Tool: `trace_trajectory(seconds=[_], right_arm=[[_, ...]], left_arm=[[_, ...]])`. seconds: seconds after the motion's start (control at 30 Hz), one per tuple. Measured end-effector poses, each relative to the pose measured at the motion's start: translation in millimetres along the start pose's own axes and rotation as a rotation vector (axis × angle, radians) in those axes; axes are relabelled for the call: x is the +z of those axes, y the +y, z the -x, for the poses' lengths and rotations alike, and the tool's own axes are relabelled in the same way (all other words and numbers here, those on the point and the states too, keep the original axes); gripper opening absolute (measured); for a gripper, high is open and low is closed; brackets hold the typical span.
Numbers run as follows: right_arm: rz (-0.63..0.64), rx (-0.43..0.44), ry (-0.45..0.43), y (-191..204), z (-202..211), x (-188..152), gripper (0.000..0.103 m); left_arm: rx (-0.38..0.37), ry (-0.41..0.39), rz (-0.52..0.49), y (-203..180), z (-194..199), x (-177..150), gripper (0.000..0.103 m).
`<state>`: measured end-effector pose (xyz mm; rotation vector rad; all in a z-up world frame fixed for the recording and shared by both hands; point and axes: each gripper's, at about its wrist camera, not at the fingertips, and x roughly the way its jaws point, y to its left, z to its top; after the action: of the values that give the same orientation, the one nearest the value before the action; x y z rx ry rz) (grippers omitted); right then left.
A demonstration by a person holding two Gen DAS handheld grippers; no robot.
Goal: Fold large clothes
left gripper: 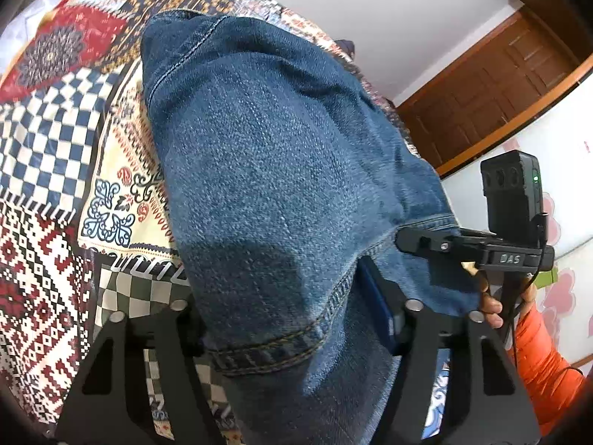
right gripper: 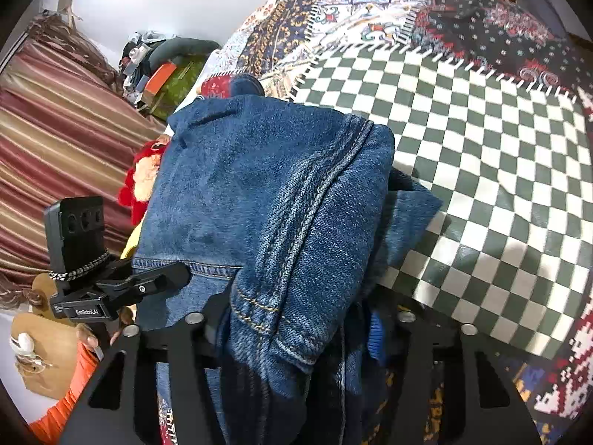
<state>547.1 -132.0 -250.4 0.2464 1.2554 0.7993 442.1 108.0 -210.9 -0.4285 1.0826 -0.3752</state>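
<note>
1. Denim garment (left gripper: 274,170), apparently jeans: it lies lengthwise on the patchwork bedspread (left gripper: 48,141) and has already been doubled over, judging by the stacked layers and stitched hems in the right wrist view (right gripper: 259,200).
2. Progress, as a judgement: at least one fold is made; the near end is raised off the bedspread, so a further fold toward the far end seems to be in hand, with smoothing and squaring left to do.
3. Left tongs (left gripper: 296,333): clenched on the hemmed near edge of the denim, cloth filling the gap between the fingers; the tool tilts steeply down toward the bed.
4. Right tongs (right gripper: 292,333): grasping a thick bunch of layered denim at the seam; likewise angled down, side by side with the other tool.
5. In the left wrist view the right tongs reach in from the right, their tip at the denim edge, gripped by a hand (left gripper: 493,307) with an orange sleeve (left gripper: 548,367).
6. Background: wooden door (left gripper: 493,85), striped curtain (right gripper: 63,155).
</note>
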Motion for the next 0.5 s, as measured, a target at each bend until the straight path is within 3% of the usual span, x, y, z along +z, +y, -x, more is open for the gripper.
trace_trajectory(seconds=[0.17, 0.5], right_arm=[[0.047, -0.017, -0.042, 28, 26, 0, 0.043], [0.152, 0.001, -0.165, 111, 78, 1, 0.042]], left_arm=[[0.018, -0.056, -0.05, -20, 35, 0, 0.057], [0.021, -0.225, -0.084, -38, 143, -4, 0.057]])
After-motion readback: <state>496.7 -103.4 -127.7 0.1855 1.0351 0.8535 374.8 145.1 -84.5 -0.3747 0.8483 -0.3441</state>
